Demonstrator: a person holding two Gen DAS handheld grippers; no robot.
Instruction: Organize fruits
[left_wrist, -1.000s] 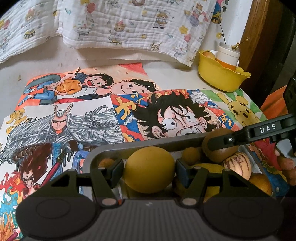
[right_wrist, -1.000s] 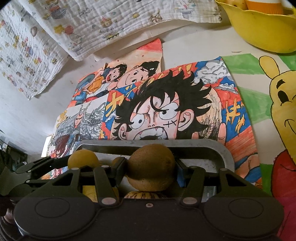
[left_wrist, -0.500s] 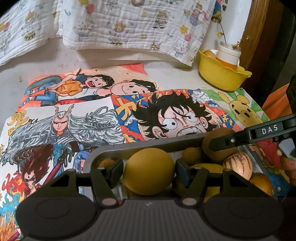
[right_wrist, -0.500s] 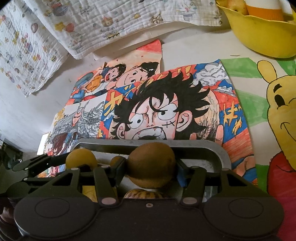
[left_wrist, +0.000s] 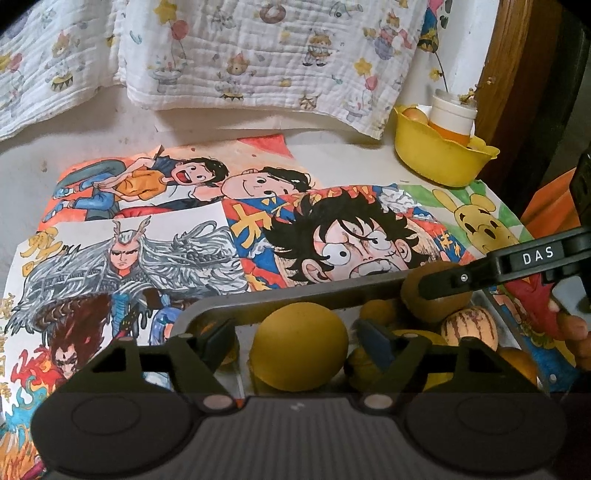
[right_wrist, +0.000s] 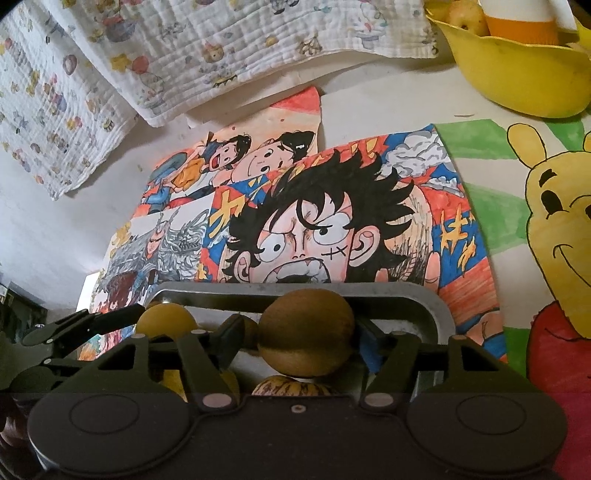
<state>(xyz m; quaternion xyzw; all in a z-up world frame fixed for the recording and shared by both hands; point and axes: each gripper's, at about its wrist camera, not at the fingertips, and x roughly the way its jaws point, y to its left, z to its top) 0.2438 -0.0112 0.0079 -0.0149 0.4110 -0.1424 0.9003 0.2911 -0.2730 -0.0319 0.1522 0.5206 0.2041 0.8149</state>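
- The left gripper (left_wrist: 295, 338) has spread since a moment ago: its jaws are opening, and a gap now shows on both sides of the yellow fruit (left_wrist: 299, 345) that was pinched between the pads
- The right gripper (right_wrist: 301, 330) is opening too, pads coming off the brown kiwi (right_wrist: 306, 332)
- By my reading both fruits are being released into the metal tray (left_wrist: 295, 295), so this placement is nearly done
- Each fruit sits dead centre between its fingers; the striped fruit (left_wrist: 469, 326) lies at 3 o'clock of the yellow one, the yellow bowl (left_wrist: 439, 158) far off at 1 o'clock
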